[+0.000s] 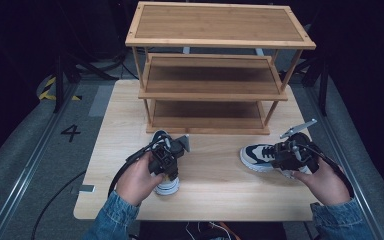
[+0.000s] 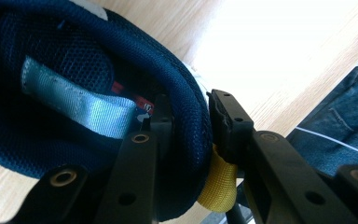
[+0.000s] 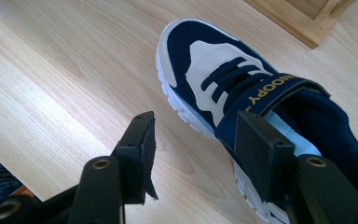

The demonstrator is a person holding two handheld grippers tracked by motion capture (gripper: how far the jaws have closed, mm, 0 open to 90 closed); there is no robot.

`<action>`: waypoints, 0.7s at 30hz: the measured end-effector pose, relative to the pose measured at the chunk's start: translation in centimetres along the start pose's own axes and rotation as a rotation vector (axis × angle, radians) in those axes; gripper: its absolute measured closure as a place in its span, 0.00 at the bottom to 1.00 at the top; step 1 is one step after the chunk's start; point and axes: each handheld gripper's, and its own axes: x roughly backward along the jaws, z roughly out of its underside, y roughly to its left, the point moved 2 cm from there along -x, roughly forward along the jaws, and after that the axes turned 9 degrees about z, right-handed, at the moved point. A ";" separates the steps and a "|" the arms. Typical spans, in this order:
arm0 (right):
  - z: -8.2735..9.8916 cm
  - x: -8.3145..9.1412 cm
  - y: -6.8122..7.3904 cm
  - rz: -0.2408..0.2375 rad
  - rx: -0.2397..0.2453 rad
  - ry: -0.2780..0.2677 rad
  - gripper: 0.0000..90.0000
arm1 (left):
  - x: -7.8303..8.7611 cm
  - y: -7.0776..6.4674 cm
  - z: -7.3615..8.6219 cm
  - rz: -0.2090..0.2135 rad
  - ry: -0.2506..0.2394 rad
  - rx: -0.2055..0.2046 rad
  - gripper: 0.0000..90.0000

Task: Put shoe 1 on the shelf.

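I am reaching both forearms in from the near edge of the table (image 1: 215,195), denim sleeves showing, with 1 gripper in each hand. My left hand (image 1: 136,181) is wrapped around the left gripper (image 1: 166,167), which I am pointing steeply down onto the left shoe (image 1: 166,184) lying near the front left part of the tabletop, toe toward the rack. In the left gripper view, that shoe's padded navy collar (image 2: 189,116) is sitting between my 2 black jaws, 1 jaw inside the opening beside the pale blue tongue loop (image 2: 81,102) and the other outside against the heel, just above the yellow pull tab (image 2: 219,184); the jaws are drawn in narrow and pinching the collar. My right hand (image 1: 325,182) is holding the right gripper (image 1: 291,156) more level, aimed leftward over the right shoe (image 1: 260,156), which is lying on its sole at the right of the table, toe pointing left, well apart from the other shoe. In the right gripper view, my jaws are standing wide: 1 is hovering over bare wood beside the sole, the other is over the strap (image 3: 279,88) with yellow lettering, and I cannot tell whether it is touching the shoe. The 3-tier wooden rack (image 1: 215,65) is standing at the far side of the table, beyond both shoes.
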 end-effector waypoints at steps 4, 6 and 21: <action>0.4 0.1 -0.2 0.007 -0.015 0.007 0.54 | 0.4 -0.3 -0.7 -0.016 -0.010 -0.037 0.81; 0.7 0.2 -0.3 0.010 -0.022 0.005 0.54 | 0.6 -0.4 -1.2 -0.010 -0.025 -0.046 0.81; 3.3 1.1 -1.1 0.042 -0.083 0.012 0.53 | 2.0 0.7 -5.8 -0.067 -0.082 -0.138 0.80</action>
